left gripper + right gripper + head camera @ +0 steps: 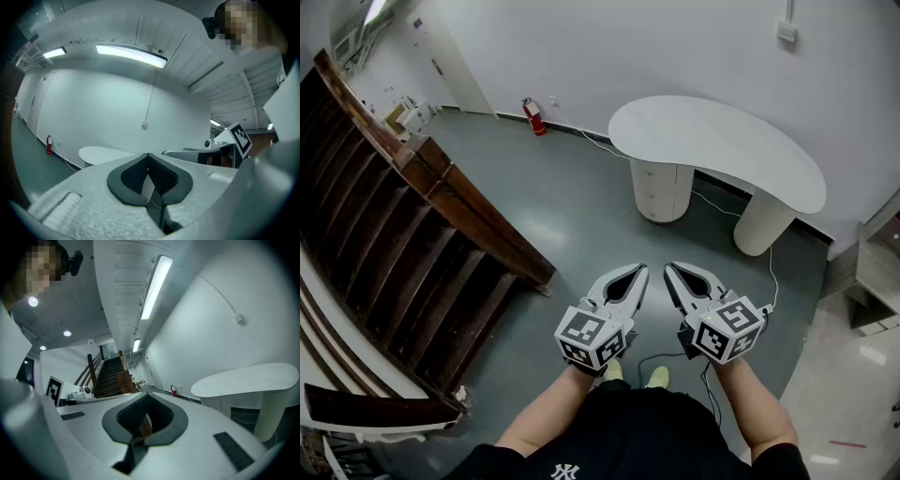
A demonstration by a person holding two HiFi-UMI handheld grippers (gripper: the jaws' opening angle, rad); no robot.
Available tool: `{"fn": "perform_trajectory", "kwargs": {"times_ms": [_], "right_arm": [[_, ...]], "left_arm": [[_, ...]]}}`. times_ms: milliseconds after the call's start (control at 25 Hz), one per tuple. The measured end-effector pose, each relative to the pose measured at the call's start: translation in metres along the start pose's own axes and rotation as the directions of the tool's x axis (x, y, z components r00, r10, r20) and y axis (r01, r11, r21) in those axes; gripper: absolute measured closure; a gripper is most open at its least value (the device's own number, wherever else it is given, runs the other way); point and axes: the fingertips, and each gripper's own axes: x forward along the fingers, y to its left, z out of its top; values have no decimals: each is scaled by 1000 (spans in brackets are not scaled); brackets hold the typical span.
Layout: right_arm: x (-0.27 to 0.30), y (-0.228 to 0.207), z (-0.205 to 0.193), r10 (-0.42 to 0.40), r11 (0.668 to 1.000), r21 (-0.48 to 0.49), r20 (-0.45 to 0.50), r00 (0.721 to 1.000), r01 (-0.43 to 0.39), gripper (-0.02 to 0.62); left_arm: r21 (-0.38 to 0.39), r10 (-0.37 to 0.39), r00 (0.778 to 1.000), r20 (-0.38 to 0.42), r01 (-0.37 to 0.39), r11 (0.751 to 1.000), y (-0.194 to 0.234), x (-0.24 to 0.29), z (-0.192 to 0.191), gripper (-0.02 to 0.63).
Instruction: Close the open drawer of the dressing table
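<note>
The white kidney-shaped dressing table (722, 150) stands against the far wall on two round pedestals. Its left pedestal (663, 190) carries the drawer fronts; from this distance I cannot tell which drawer stands open. Both grippers hover level in front of the person, well short of the table and side by side. My left gripper (639, 270) is shut with nothing between its jaws, tips meeting (148, 155). My right gripper (671, 269) is shut and empty too (146, 394). The table top also shows in the left gripper view (106, 153) and the right gripper view (248, 378).
A dark wooden staircase (403, 234) with its railing fills the left side. A red fire extinguisher (534, 115) stands by the far wall. A white cable (722, 208) trails across the grey floor near the table. A low shelf (877, 272) sits at the right edge.
</note>
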Motion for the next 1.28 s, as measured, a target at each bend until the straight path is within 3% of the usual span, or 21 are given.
{"fn": "perform_trajectory", "kwargs": {"times_ms": [320, 480, 840, 1280], "right_arm": [[0, 1, 3, 1, 1000, 0, 2, 1000, -1, 581], [-11, -3, 5, 24, 999, 47, 31, 999, -26, 580], [-29, -30, 8, 44, 987, 151, 76, 996, -55, 580], [-2, -60, 4, 36, 979, 197, 55, 998, -47, 580]], "left_arm": [[-8, -2, 1000, 1, 2, 1000, -2, 2, 1, 597], [-8, -2, 1000, -2, 2, 1000, -8, 2, -1, 597], [-3, 81, 997, 12, -81, 997, 14, 7, 3, 597], [-1, 62, 998, -6, -62, 998, 35, 41, -6, 597]]}}
